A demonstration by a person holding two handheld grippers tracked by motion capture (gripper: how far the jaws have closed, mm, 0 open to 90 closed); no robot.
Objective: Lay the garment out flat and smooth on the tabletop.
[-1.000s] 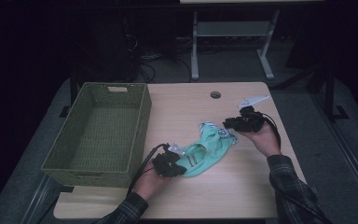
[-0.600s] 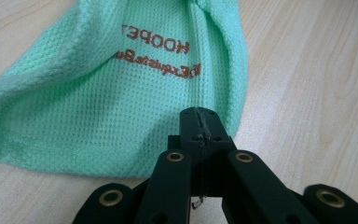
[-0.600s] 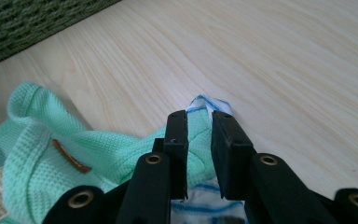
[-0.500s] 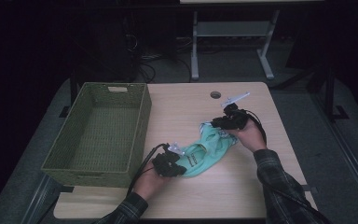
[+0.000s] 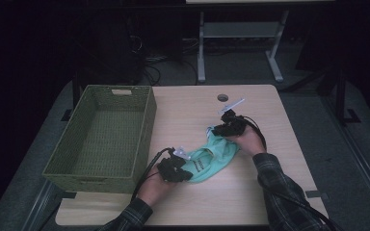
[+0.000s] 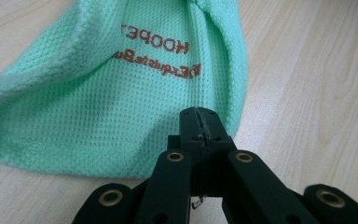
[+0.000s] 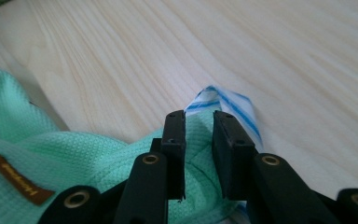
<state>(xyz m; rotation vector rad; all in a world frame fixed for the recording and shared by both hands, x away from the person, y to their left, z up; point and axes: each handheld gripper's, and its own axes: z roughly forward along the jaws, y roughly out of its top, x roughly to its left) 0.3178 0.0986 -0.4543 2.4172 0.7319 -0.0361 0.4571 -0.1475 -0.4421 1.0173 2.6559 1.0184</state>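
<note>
A mint-green mesh shirt (image 5: 212, 159) with brown lettering (image 6: 156, 51) lies bunched on the wooden table (image 5: 192, 110). My left gripper (image 5: 185, 173) is at its near left end, and its jaws (image 6: 200, 116) are shut on a pinch of the fabric (image 6: 121, 93). At the shirt's far right end is my right gripper (image 5: 217, 131). Its jaws (image 7: 199, 126) are closed on a thick fold of green cloth (image 7: 74, 154) beside a blue-and-white striped trim (image 7: 233, 105). A brown label (image 7: 18, 184) shows on the cloth at the lower left of the right gripper view.
An empty green woven basket (image 5: 147, 125) stands on the table's left side, close to my left hand. A round cable hole (image 5: 222, 97) sits near the table's far edge. Bare tabletop lies behind and to the right of the shirt.
My right gripper has moved left and a little down with its end of the shirt, bunching the cloth closer to the left gripper. The left hand has stayed in place.
</note>
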